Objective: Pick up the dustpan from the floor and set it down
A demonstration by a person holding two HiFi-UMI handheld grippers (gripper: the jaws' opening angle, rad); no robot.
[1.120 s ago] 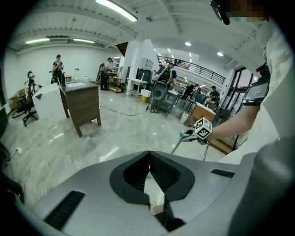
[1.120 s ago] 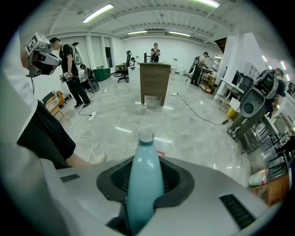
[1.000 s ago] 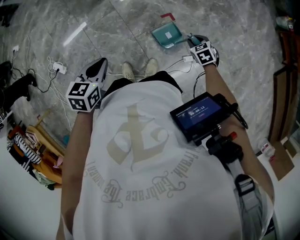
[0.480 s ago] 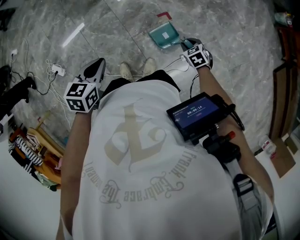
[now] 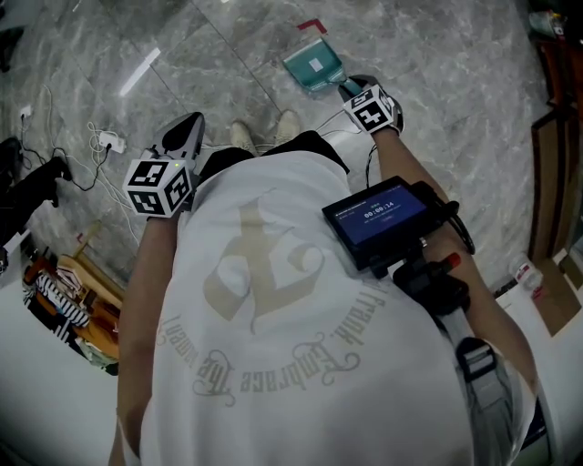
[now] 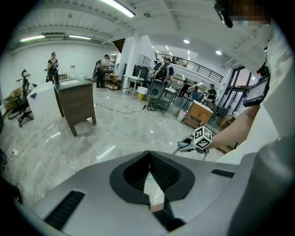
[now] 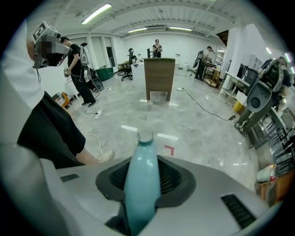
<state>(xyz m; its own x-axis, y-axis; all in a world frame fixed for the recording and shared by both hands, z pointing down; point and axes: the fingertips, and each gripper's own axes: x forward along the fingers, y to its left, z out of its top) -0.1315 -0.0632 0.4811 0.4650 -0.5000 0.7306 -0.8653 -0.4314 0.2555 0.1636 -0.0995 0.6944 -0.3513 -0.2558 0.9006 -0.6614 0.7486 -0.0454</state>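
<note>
The teal dustpan (image 5: 314, 64) shows beyond my feet in the head view, its handle running back to my right gripper (image 5: 351, 89). In the right gripper view the teal handle (image 7: 142, 184) fills the gap between the jaws and sticks out past them; the pan itself is not seen there. These jaws have just been opening a little, with the handle still between them and touching the pads. My left gripper (image 5: 187, 135) hangs by my left side over the floor, its jaws shut (image 6: 148, 159) with nothing in them.
A red tape corner (image 5: 311, 25) marks the marble floor just beyond the dustpan. White cables and a power strip (image 5: 105, 141) lie at the left, and my shoes (image 5: 264, 135) stand between the grippers. Wooden furniture (image 5: 547, 173) lines the right edge. A wooden desk (image 7: 159, 76) stands further off.
In the head view my right gripper and the dustpan have shifted a little to the left and away from me. The left gripper has stayed where it was.
</note>
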